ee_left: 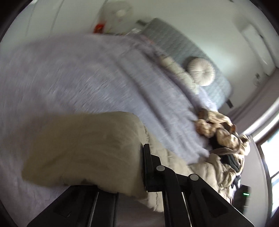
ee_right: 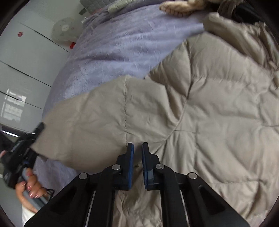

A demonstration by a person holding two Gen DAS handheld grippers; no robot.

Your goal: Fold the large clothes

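Observation:
A beige quilted puffer jacket (ee_right: 200,108) lies spread on a lavender fuzzy blanket (ee_right: 122,45) that covers a bed. Its sleeve (ee_right: 87,122) stretches out to the left. My left gripper (ee_right: 39,130) is shut on the sleeve's end. In the left wrist view the sleeve (ee_left: 82,148) bulges over my left gripper (ee_left: 139,157) and hides one finger. My right gripper (ee_right: 137,150) points down at the jacket where sleeve meets body; its blue pads stand almost together, pinching a fold of jacket fabric.
A pile of other clothes (ee_left: 225,138) sits at the bed's edge. A round cushion (ee_left: 201,71) leans on the grey headboard (ee_left: 174,45). A white fan (ee_left: 120,14) stands beyond the bed. A person's hand (ee_right: 29,185) holds the left gripper's handle.

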